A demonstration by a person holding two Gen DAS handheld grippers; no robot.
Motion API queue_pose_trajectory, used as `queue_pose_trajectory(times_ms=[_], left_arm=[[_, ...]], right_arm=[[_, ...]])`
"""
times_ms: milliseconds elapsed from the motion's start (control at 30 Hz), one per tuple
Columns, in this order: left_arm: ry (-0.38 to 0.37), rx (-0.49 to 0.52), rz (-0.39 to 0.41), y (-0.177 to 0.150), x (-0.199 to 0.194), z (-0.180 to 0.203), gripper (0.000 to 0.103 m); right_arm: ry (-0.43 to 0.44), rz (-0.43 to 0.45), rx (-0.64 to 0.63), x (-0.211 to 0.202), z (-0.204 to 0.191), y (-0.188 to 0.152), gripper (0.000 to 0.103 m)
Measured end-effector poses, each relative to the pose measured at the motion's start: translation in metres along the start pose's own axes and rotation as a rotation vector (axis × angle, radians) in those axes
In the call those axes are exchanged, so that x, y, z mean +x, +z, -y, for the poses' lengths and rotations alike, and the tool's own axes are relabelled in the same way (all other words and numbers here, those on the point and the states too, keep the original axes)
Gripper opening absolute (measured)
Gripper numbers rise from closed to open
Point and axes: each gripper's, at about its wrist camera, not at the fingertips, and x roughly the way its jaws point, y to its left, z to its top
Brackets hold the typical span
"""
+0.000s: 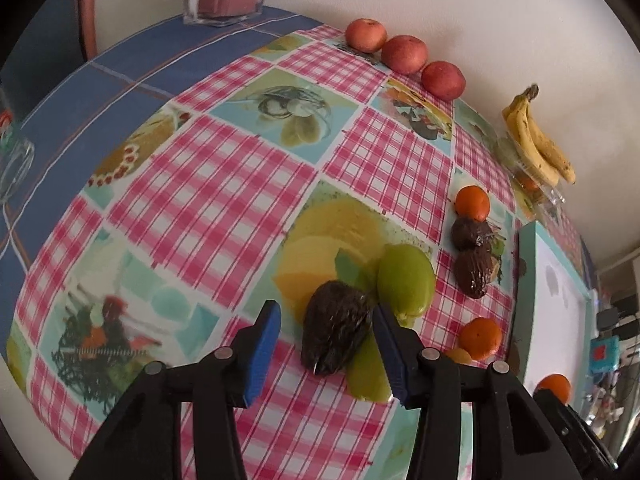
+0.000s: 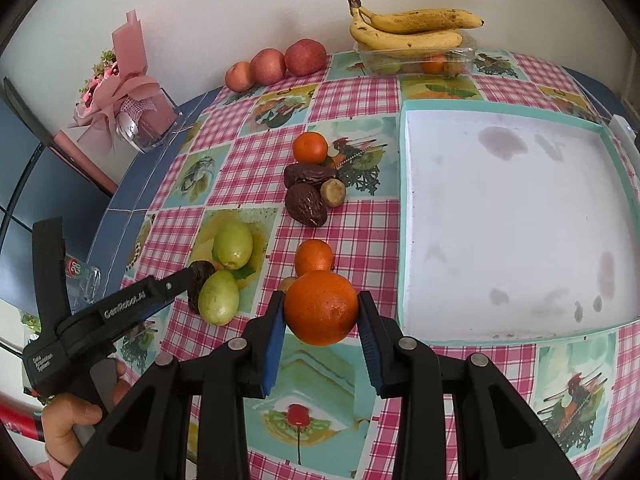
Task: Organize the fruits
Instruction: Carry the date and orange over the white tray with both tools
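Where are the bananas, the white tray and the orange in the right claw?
bananas (image 2: 412, 28): right wrist view, middle of the bunch.
white tray (image 2: 520, 216): right wrist view, bare floor.
orange (image 2: 321, 307): right wrist view, front face, between the right claw's pads.

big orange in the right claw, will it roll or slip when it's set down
The big round orange would probably roll, since it has no flat side. Its dimpled peel looks grippy, so the right claw, pads against both flanks, likely won't slip. Probably firm.

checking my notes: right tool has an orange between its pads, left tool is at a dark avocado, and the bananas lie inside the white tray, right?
Not quite. The bananas lie on a clear plastic box by the wall, not in the white tray; the right wrist view shows it. The orange in the right tool and the avocado at the left tool are correct.
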Motion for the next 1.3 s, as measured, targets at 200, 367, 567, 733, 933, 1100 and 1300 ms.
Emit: queue_pose_trajectory(times_ms=[200,367,567,733,933,1100,1300], left_arm=[[-0.003,0.037,-0.022,0.001,0.008,0.008,0.04],[0.001,0.022,0.019,0.003,-0.004,0.006,0.039],[-0.014,0.049,0.085,0.01,-0.037,0.027,0.039],[-0.074,0.098,0.081,0.012,-0.05,0.063,0.039],[-0.141,0.201,0.064,0.01,-0.051,0.127,0.039],[-0.222,0.279,0.003,0.007,-0.034,0.182,0.039],[-0.263,0.341,-0.039,-0.001,-0.007,0.233,0.039]], right_arm=[[0.001,-0.002,0.011,0.0,0.003,0.0,0.037],[0.006,0.0,0.013,0.0,0.003,0.001,0.037],[0.006,0.014,0.033,-0.004,0.01,0.005,0.037],[-0.103,0.048,0.112,-0.012,0.046,0.015,0.037],[-0.219,0.068,0.23,-0.02,0.096,0.024,0.037],[-0.237,0.078,0.28,-0.024,0.122,0.035,0.037],[-0.265,0.1,0.33,-0.026,0.148,0.044,0.037]])
